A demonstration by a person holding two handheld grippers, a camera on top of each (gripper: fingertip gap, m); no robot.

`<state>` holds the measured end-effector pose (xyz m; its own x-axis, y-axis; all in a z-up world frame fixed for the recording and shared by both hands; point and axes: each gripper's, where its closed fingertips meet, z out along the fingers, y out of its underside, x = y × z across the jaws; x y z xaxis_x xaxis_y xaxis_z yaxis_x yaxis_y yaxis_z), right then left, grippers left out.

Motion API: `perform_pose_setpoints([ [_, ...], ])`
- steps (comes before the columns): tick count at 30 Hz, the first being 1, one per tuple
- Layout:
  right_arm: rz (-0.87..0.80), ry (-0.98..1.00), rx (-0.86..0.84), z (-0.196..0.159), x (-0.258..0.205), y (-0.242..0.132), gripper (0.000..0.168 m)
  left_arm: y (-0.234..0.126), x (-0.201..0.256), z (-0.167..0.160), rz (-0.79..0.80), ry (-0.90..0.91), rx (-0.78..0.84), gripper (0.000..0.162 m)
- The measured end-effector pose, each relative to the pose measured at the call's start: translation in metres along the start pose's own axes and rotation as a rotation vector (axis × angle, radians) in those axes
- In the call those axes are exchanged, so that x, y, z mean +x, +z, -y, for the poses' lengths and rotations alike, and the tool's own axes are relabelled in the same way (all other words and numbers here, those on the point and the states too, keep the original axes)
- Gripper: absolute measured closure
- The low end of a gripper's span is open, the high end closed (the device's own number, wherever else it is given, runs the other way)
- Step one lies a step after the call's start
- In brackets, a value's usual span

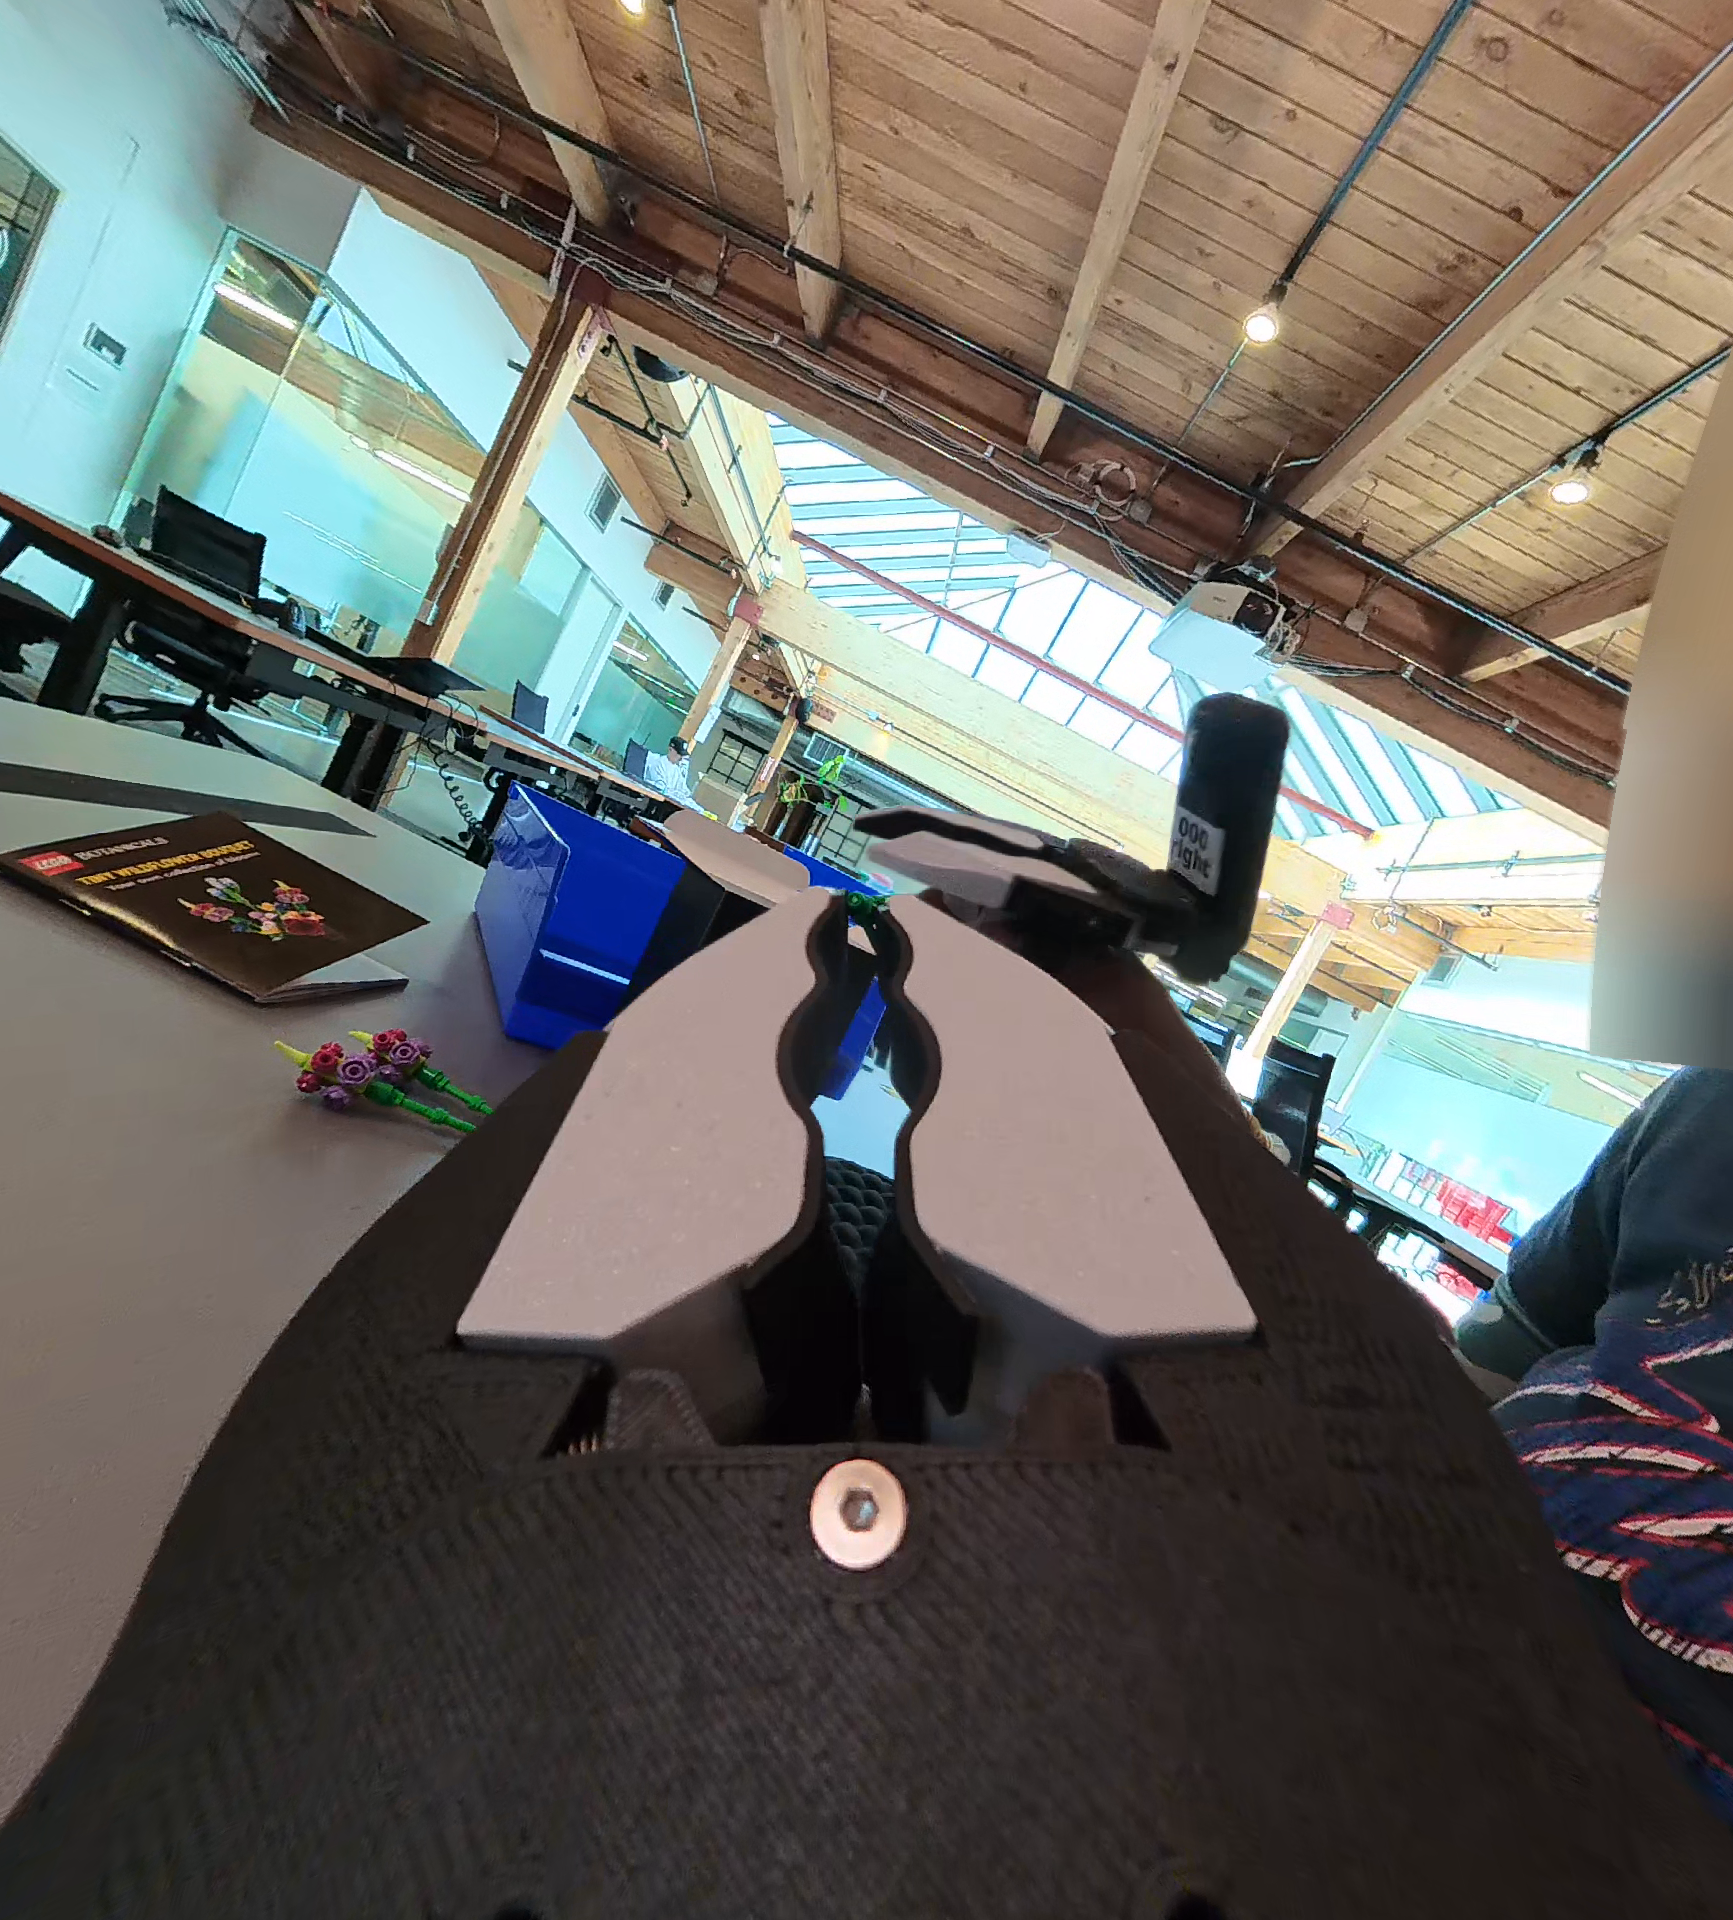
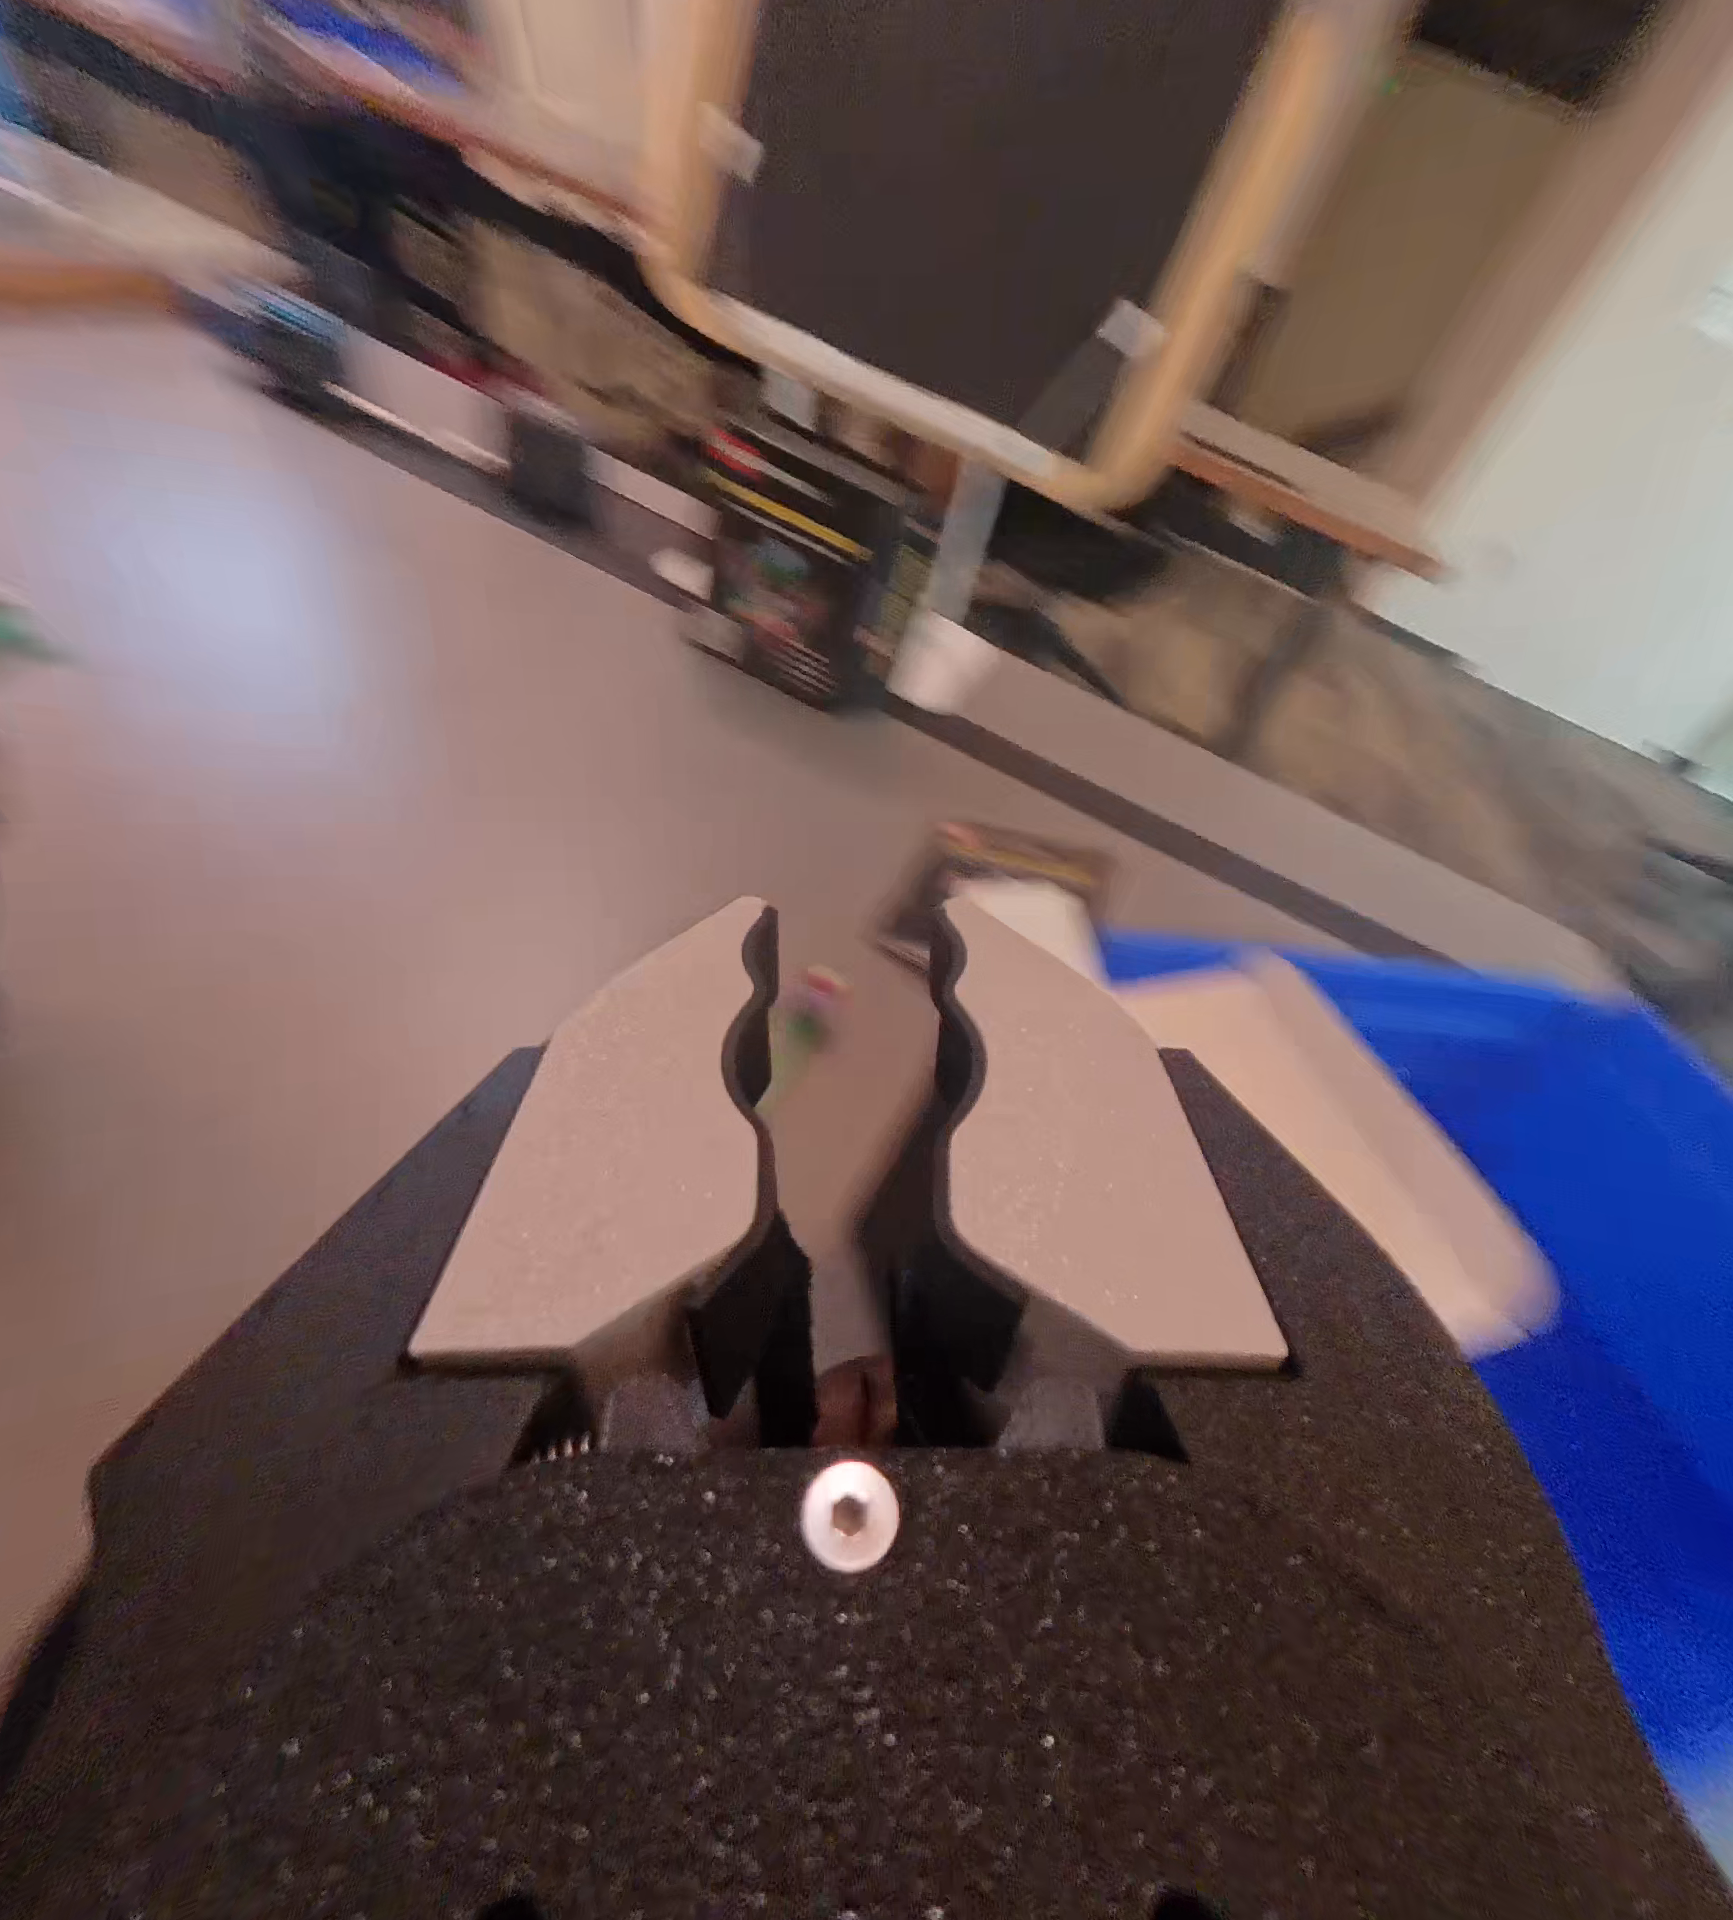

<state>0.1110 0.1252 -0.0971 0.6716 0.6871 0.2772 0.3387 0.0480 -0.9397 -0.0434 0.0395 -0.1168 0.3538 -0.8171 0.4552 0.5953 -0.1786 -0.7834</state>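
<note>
Fingers of the left gripper (image 1: 860,909) are pinching together at their tips on a small green brick piece (image 1: 867,906), holding it up off the grey desk (image 1: 114,1299). Just beyond, the right gripper (image 1: 877,842) is hovering close to that piece, above a blue bin (image 1: 571,914). To the left, a finished little brick flower bunch (image 1: 379,1075) is lying on the desk near a dark instruction booklet (image 1: 207,904).

From the right wrist view, heavily smeared, the right gripper (image 2: 854,925) is showing its fingers standing apart with nothing between them; a blurred pink and green bit (image 2: 808,1013) is showing through the gap, lying beyond. The blue bin (image 2: 1620,1195) is sitting at the right, a pale flap (image 2: 1361,1143) over its rim.

Judging by this, one flower bunch looks finished and another stem looks only begun.
</note>
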Motion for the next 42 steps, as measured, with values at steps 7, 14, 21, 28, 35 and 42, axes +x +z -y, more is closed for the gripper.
perform_pose_setpoints([
  [7,0.483,-0.079,0.268,0.038,-0.128,0.006,0.155,0.002,0.004,-0.004,-0.021,0.013,-0.025,0.157],
  [14,0.551,-0.146,0.269,0.038,-0.164,0.024,0.157,0.004,0.008,-0.009,-0.037,0.031,-0.059,0.157],
  [21,0.544,-0.185,0.254,0.034,-0.167,0.03,0.161,0.005,0.009,-0.011,-0.045,0.035,-0.073,0.157],
  [28,0.57,-0.16,0.259,0.032,-0.167,0.03,0.166,0.007,0.01,-0.014,-0.049,0.041,-0.088,0.157],
  [35,0.452,-0.121,0.269,0.036,-0.136,0.023,0.167,0.008,0.004,-0.012,-0.004,0.04,-0.077,0.131],
  [42,-0.138,-0.061,0.013,0.002,0.016,0.0,0.167,0.007,-0.007,-0.003,0.133,0.214,-0.038,0.109],
])
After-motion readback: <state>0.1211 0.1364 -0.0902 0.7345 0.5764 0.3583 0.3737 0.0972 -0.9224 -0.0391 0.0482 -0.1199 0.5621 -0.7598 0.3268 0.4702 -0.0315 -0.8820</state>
